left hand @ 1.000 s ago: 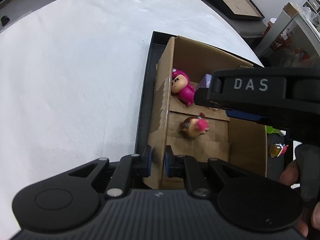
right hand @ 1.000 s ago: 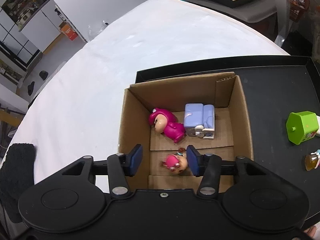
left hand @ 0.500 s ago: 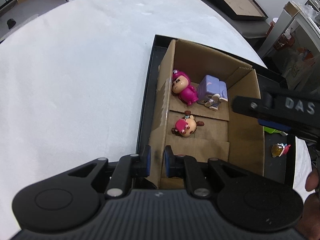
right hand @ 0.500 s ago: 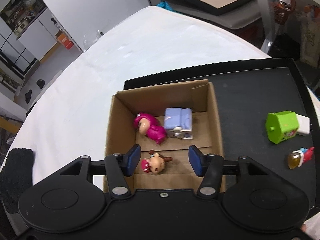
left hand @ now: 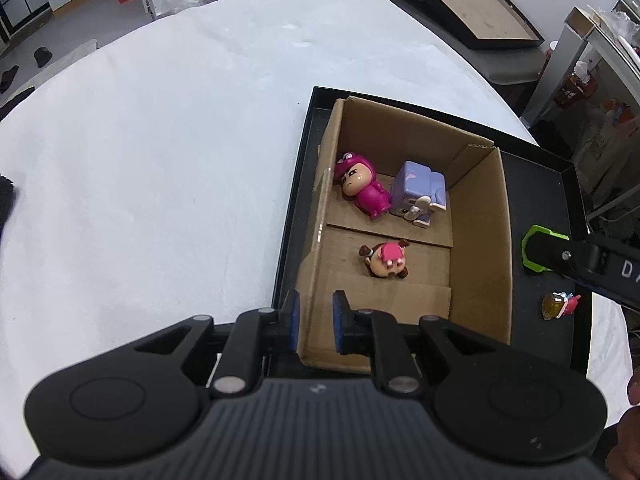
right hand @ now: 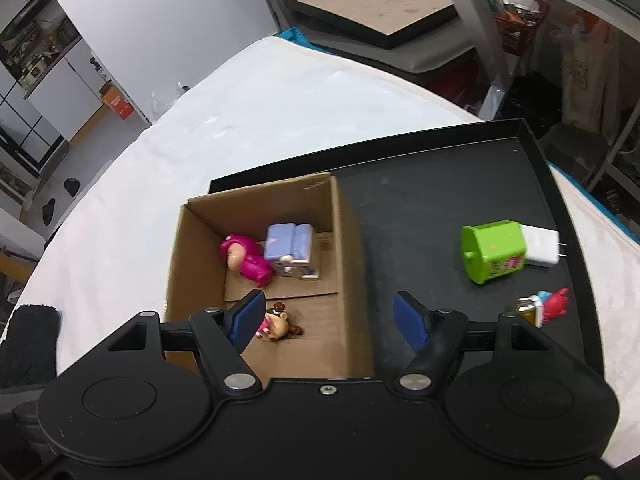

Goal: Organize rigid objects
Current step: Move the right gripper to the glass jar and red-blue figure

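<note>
A cardboard box (left hand: 480, 240) (right hand: 348, 264) stands on a black tray (right hand: 440, 200). In it lie a magenta figure (left hand: 366, 190) (right hand: 246, 258), a lilac block toy (left hand: 418, 192) (right hand: 290, 248) and a small pink-capped figure (left hand: 386, 260) (right hand: 276, 324). My left gripper (left hand: 314, 324) is shut on the box's near left wall. My right gripper (right hand: 330, 320) is open and empty above the box's right wall. A green toy (right hand: 494, 256) (left hand: 538, 248) and a small red-and-amber toy (right hand: 540, 306) (left hand: 560, 304) lie on the tray to the right.
The tray sits on a white cloth-covered table (left hand: 160, 160). A white charger (right hand: 542, 246) lies behind the green toy. A black framed board (right hand: 372, 4) and shelving (right hand: 560, 40) stand beyond the table.
My right gripper has opened wider, let the pink-capped figure fall into the box, and moved back and to the right. My left gripper still holds the box wall.
</note>
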Available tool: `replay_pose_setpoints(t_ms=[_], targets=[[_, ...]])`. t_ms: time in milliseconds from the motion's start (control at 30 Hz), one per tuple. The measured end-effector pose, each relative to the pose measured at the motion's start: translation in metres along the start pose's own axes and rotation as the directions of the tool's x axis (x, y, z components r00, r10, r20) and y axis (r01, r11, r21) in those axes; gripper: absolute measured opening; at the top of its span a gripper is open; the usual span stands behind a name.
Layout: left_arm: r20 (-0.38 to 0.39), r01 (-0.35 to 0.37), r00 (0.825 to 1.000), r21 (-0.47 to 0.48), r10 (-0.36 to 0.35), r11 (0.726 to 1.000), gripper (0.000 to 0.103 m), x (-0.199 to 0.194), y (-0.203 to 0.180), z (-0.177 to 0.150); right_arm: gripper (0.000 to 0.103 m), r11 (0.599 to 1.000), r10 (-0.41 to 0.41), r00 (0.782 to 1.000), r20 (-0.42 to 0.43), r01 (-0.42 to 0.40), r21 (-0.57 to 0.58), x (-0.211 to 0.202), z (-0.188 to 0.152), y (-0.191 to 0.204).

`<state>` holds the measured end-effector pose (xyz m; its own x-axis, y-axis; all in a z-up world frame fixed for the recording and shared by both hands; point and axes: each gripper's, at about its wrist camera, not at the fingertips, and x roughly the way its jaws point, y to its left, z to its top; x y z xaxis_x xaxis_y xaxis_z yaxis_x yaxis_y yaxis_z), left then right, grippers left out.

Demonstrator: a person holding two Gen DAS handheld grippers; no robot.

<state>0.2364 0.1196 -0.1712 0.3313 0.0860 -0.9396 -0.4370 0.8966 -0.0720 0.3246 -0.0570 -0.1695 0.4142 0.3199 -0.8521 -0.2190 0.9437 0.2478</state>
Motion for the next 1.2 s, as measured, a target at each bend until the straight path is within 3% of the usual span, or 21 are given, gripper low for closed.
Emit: replay_pose_setpoints(t_ms=[233,367,500,700,1200], targets=[[0.019,-0.051,0.999,0.015,0.051,0.999,0.039,-0.009,-0.018,-0.001,0.079,0.999,-0.035,0.999,0.027,0.034,0.019,-0.011,0.0,-0.027],[0.026,-0.055,0.998,0.034,0.054,0.998,0.049,-0.012,-0.029,-0.004,0.08,0.994,-0.107,0.994,0.037,0.107,-0.008,-0.012,-0.001,-0.04],[0.041,-0.073,0.997,0.031,0.072,0.997,0.058,-0.013,-0.033,-0.007,0.083,0.995,-0.099,0.994,0.043,0.1,-0.017,-0.013,-0.004,-0.058],[0.038,-0.102,0.994,0.022,0.101,0.995,0.063,-0.012,-0.036,-0.01,0.09,0.993,-0.11,0.993,0.047,0.112,-0.026,-0.01,-0.01,-0.083],[0.012,-0.167,0.986,0.013,0.167,0.986,0.067,-0.012,-0.051,-0.013,0.093,0.991,-0.134,0.991,0.029,0.135,-0.023,0.013,-0.024,-0.13]])
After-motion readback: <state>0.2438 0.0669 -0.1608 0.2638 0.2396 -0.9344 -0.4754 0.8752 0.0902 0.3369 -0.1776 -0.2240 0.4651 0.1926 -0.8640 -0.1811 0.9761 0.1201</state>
